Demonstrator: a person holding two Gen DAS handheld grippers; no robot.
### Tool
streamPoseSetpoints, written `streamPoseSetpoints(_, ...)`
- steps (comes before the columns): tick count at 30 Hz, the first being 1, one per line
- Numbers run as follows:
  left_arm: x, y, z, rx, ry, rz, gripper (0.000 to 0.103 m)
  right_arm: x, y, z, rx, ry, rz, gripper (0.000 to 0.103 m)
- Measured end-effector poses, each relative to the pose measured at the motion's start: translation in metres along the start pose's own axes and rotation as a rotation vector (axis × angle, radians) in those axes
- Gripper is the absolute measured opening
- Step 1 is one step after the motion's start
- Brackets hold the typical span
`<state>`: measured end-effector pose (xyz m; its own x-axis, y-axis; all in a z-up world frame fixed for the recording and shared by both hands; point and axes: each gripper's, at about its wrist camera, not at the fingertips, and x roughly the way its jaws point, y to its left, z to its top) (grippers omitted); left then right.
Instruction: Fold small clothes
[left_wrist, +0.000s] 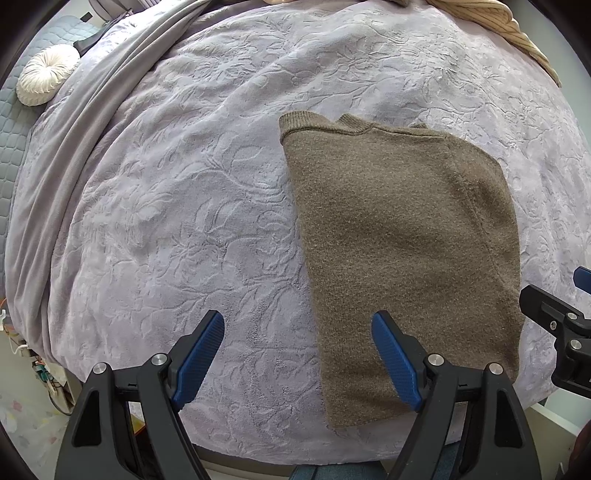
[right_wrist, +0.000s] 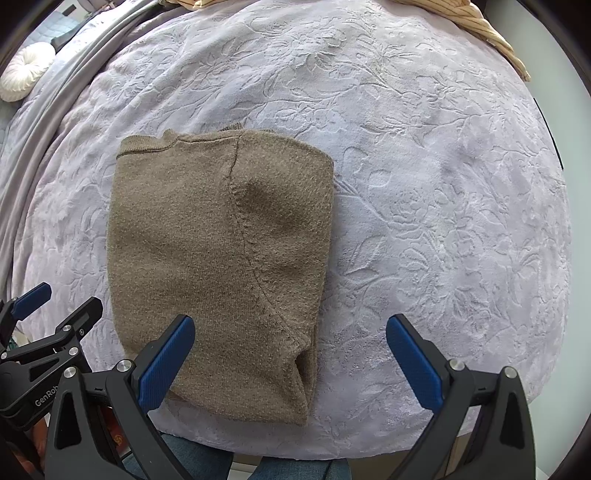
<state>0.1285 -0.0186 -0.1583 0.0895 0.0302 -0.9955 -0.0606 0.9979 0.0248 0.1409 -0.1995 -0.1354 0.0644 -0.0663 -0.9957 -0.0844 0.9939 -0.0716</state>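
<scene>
Right wrist view shows the folded brown knitted sweater (right_wrist: 221, 266) lying on the lilac embossed bed blanket (right_wrist: 424, 184), both grippers' jaws open and empty, so a shallow top-layer pinch could undo its folds.

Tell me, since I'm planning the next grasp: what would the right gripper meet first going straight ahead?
Probably the brown sweater's near right edge, or the lilac blanket just beside it; the open right gripper straddles that edge, and depth is unclear.

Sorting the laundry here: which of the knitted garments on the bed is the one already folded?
The brown knitted sweater, folded into a flat rectangle on the lilac blanket before both open grippers. The cream ribbed knit lies bunched at the far edge.
</scene>
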Motion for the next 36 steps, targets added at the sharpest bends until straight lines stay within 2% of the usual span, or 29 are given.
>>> streamPoseSetpoints(29,0.0033,0.0038,-0.0001,-0.009,0.002,0.023,0.083,0.0004,-0.0001,0.0018,-0.006,0.005,-0.011,0.103)
streamPoseSetpoints(36,0.0005,0.0022,0.0017,-0.007,-0.024,0.018,0.083,0.0016,0.0015,0.0009,-0.007,0.009,-0.012,0.103)
